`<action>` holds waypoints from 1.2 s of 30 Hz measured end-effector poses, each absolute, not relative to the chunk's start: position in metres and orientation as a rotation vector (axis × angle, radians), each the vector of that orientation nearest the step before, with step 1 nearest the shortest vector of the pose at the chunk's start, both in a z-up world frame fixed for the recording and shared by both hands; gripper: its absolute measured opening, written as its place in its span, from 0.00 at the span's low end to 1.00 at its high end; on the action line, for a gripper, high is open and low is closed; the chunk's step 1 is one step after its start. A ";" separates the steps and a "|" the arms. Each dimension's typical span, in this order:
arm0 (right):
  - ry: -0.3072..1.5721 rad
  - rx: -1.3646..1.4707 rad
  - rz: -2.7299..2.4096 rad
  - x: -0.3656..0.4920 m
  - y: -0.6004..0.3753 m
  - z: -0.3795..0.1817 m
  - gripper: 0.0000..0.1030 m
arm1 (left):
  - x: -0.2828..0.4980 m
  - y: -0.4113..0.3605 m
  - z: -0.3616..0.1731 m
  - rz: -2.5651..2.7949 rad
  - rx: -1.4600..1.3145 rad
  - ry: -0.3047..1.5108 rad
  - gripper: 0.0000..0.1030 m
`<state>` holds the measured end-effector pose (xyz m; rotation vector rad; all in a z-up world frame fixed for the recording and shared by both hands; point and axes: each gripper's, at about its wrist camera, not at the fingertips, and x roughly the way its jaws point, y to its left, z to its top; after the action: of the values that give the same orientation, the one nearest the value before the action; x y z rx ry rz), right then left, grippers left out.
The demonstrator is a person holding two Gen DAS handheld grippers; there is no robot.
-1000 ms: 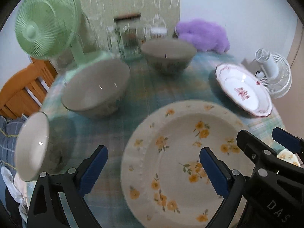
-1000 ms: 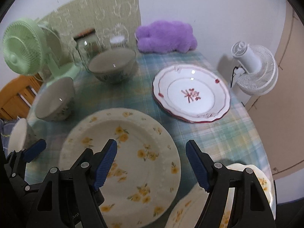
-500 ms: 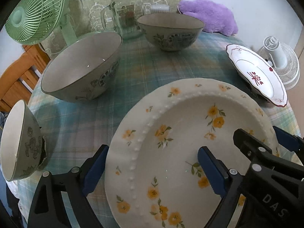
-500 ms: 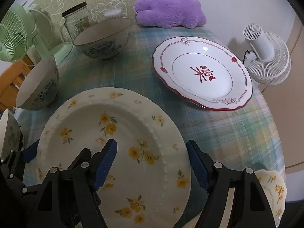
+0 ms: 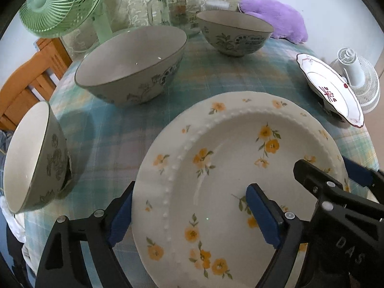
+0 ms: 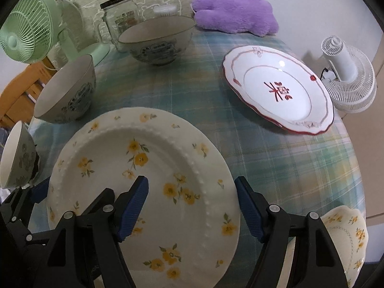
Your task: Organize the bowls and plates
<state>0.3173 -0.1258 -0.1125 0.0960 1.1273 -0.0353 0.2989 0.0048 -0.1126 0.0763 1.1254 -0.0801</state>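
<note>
A large cream plate with yellow flowers (image 5: 228, 168) (image 6: 148, 168) lies at the table's near edge. My left gripper (image 5: 192, 213) is open and straddles its left rim, one finger outside, one over the plate. My right gripper (image 6: 192, 206) is open and straddles its right rim the same way. Three grey floral bowls stand beyond: a small one at the left (image 5: 31, 158) (image 6: 14, 158), a large one (image 5: 134, 64) (image 6: 67, 91), and a far one (image 5: 235, 32) (image 6: 158, 40). A red-rimmed white plate (image 6: 278, 91) (image 5: 331, 91) lies at the right. A smaller yellow-flowered dish (image 6: 348, 237) sits at the near right.
A green fan (image 6: 28, 31), a glass jar (image 5: 177, 2) and a purple plush (image 6: 235, 12) stand at the table's back. A white fan (image 6: 348, 76) stands off the right edge. A wooden chair (image 5: 26, 84) is at the left. The tablecloth (image 6: 216, 76) is green plaid.
Both grippers have come down and forward toward the flowered plate, so its rims now sit between their open fingers. The plates and bowls have not moved.
</note>
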 end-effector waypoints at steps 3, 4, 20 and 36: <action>1.151 0.131 -0.039 0.318 -0.131 -0.117 0.66 | 0.298 0.004 -0.113 -0.083 0.080 1.111 0.87; 1.155 0.127 -0.040 0.319 -0.130 -0.118 0.65 | 0.297 0.004 -0.113 -0.084 0.086 1.104 0.87; 1.200 0.101 -0.082 0.324 -0.123 -0.115 0.65 | 0.299 0.007 -0.105 -0.065 0.067 1.165 0.86; 1.164 0.094 -0.156 0.295 -0.100 -0.068 0.64 | 0.273 0.026 -0.065 -0.122 0.050 1.119 0.86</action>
<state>0.2945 -0.1002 -0.0683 0.0943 1.1642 -0.1558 0.2729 0.0259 -0.0649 0.0498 1.1194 -0.1224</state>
